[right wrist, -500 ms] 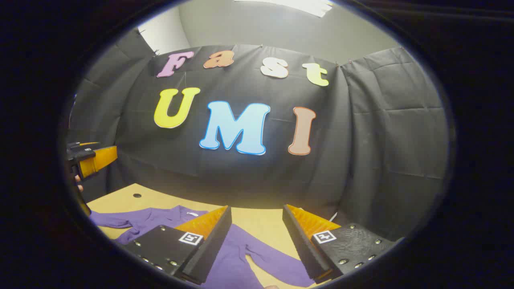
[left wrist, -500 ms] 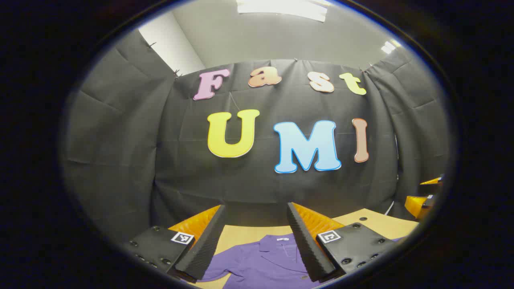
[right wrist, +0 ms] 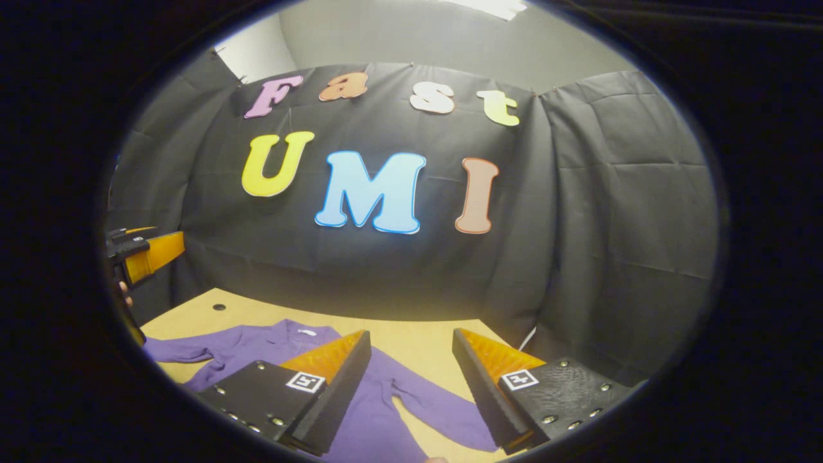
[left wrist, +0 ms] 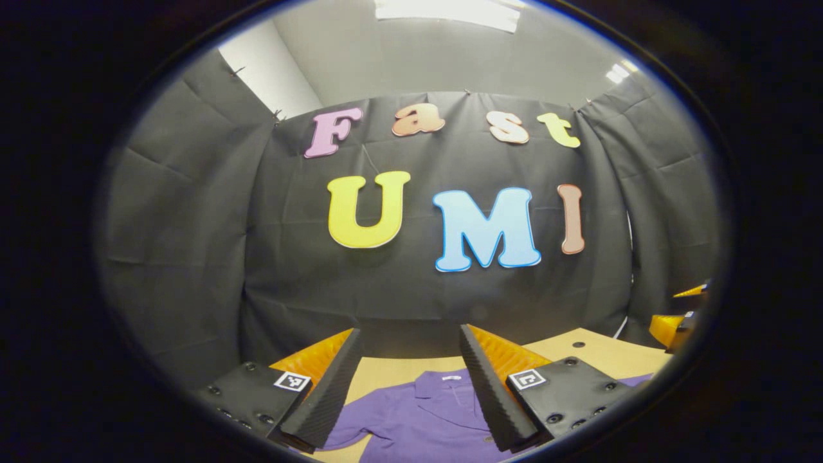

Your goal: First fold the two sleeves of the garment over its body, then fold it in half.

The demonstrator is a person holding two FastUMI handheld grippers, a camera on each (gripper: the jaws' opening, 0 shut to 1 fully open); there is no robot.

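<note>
A purple collared garment [left wrist: 411, 418] lies flat on the wooden table [left wrist: 585, 354], collar toward the back wall. My left gripper [left wrist: 408, 334] hovers open above its collar area with nothing between the fingers. In the right gripper view the garment [right wrist: 257, 341] spreads to the left, one long sleeve [right wrist: 437, 411] trailing between the fingers and the other sleeve [right wrist: 173, 352] reaching left. My right gripper [right wrist: 411, 334] is open and holds nothing, above that near sleeve. The left gripper [right wrist: 144, 254] shows at the far left edge with a hand [right wrist: 125, 299] below it; the right gripper [left wrist: 681, 318] shows at the left view's right edge.
The table [right wrist: 193, 315] ends at the black cloth wall close behind the garment. Small round holes [right wrist: 219, 307] dot the tabletop near its back corners. Bare wood [right wrist: 418, 350] lies between the garment and the wall.
Both views have tipped slightly downward, so the wall sits higher and a little more of the garment and table shows. Both grippers stay open.
</note>
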